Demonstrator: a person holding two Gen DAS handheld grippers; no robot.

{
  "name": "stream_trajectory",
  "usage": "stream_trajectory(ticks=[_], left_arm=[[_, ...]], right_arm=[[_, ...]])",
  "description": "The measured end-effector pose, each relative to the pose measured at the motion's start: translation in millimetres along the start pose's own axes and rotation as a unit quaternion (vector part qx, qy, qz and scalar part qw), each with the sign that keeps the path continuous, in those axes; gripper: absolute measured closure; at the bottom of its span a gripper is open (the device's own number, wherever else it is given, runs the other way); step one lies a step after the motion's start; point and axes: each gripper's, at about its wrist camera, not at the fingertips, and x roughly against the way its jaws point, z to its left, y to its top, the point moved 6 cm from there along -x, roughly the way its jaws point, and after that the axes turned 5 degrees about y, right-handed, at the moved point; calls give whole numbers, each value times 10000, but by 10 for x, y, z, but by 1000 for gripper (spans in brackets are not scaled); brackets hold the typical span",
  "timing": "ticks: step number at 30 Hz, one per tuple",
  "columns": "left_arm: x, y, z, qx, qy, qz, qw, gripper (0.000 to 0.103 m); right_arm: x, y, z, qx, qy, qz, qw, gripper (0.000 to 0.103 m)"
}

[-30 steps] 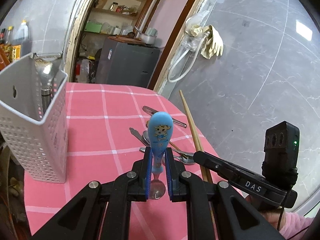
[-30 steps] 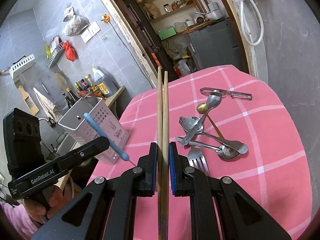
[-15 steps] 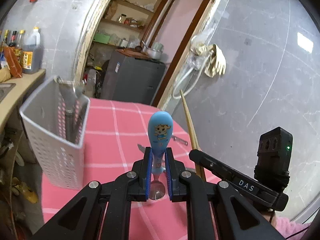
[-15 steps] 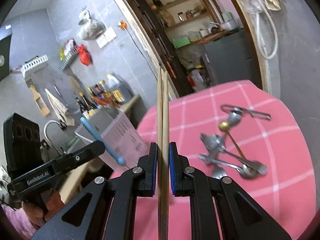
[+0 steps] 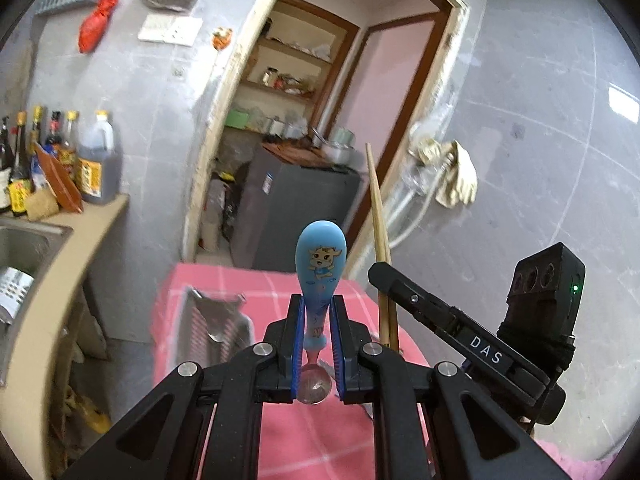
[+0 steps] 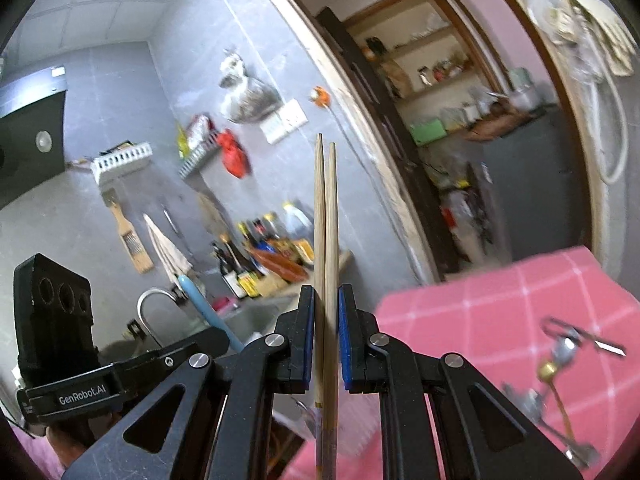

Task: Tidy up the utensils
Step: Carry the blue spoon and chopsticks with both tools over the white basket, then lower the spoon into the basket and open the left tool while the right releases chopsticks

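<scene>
My left gripper [image 5: 316,344] is shut on a small spoon with a blue cartoon handle [image 5: 321,264]; the handle stands up, the metal bowl [image 5: 314,385] hangs below the pads. Below and left of it the grey perforated utensil basket [image 5: 218,332] stands on the pink checked tablecloth [image 5: 280,286], with a metal utensil inside. My right gripper [image 6: 325,340] is shut on a pair of wooden chopsticks [image 6: 325,232] pointing upward. Those chopsticks [image 5: 378,216] and the right gripper body [image 5: 460,340] show to the right in the left wrist view. Loose spoons and a peeler [image 6: 560,364] lie on the cloth [image 6: 500,300].
A counter with a sink [image 5: 24,248] and oil and sauce bottles [image 5: 94,164] runs along the left. A doorway behind the table opens onto shelves and a grey cabinet [image 5: 296,208]. Gloves and a hose [image 5: 452,176] hang on the tiled wall at right.
Both grippers have risen well above the table with their loads. The basket now sits lower and smaller in the left view, and the loose utensils have slid to the right view's lower right.
</scene>
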Motion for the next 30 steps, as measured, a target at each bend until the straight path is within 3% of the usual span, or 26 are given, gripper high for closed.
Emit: stream_trajectory(ticks=[6,10,21,30], left_arm=[[2,350,290,-20,280,-168,9995,91],[-51,390,429,-54,357,-147,9992,91],[-350,-18,687,-277,528,51,9982,91],[-469,-262,857,14,439,445,9980,90]], right_arm=[[-391,202,237,90,306,-310,9990,93],[-597,152,241,-84,411,-414,9983,93],[-916,-449,20,-165,307,-511,9981,93],[-876,-648,-30,87,175,-224,9996,93]])
